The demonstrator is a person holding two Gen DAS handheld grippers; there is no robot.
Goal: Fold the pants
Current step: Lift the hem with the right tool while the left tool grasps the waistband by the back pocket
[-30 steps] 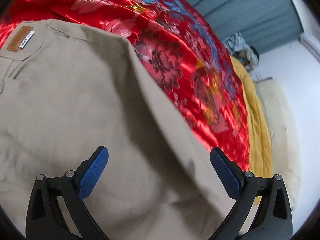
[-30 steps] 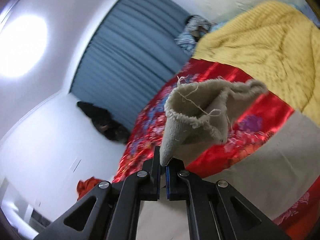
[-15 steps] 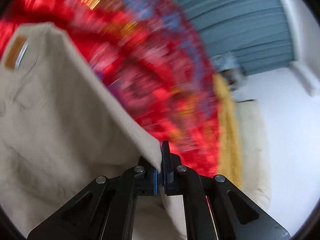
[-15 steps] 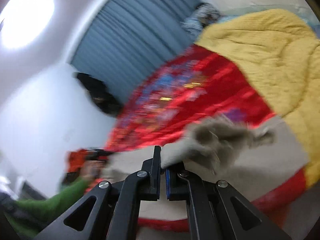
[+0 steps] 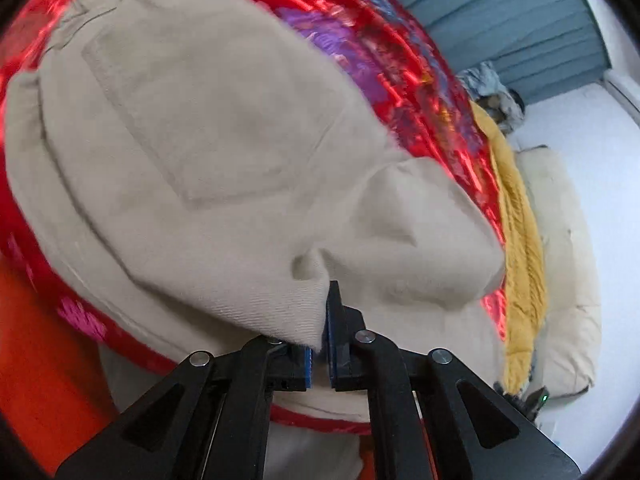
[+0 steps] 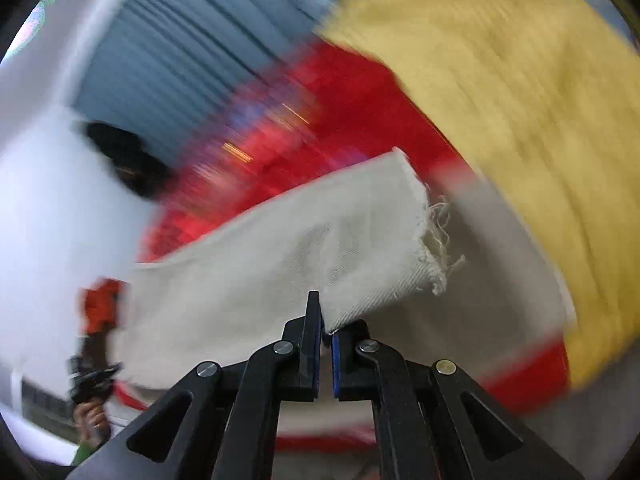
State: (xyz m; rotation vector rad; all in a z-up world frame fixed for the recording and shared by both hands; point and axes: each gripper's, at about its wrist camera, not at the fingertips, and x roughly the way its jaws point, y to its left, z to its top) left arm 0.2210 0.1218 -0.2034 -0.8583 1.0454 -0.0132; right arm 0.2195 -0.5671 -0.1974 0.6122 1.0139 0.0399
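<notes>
Wide open a second ago, the left tongs [image 5: 320,344] now pinch a fold of the beige pants [image 5: 224,140]; the right tongs [image 6: 326,340], clamped on the frayed hem [image 6: 424,240], have swung low, doubling the pants over the red bedspread [image 5: 420,92].

Left wrist view: beige pants [image 5: 224,152] fill centre and left, bunched directly ahead of the left tongs [image 5: 320,344]. Red bedspread [image 5: 404,76] bare only in a strip, upper right. Yellow blanket [image 5: 520,224] and cream cushion [image 5: 568,264] block right edge. Right wrist view: yellow blanket fills upper right.
</notes>
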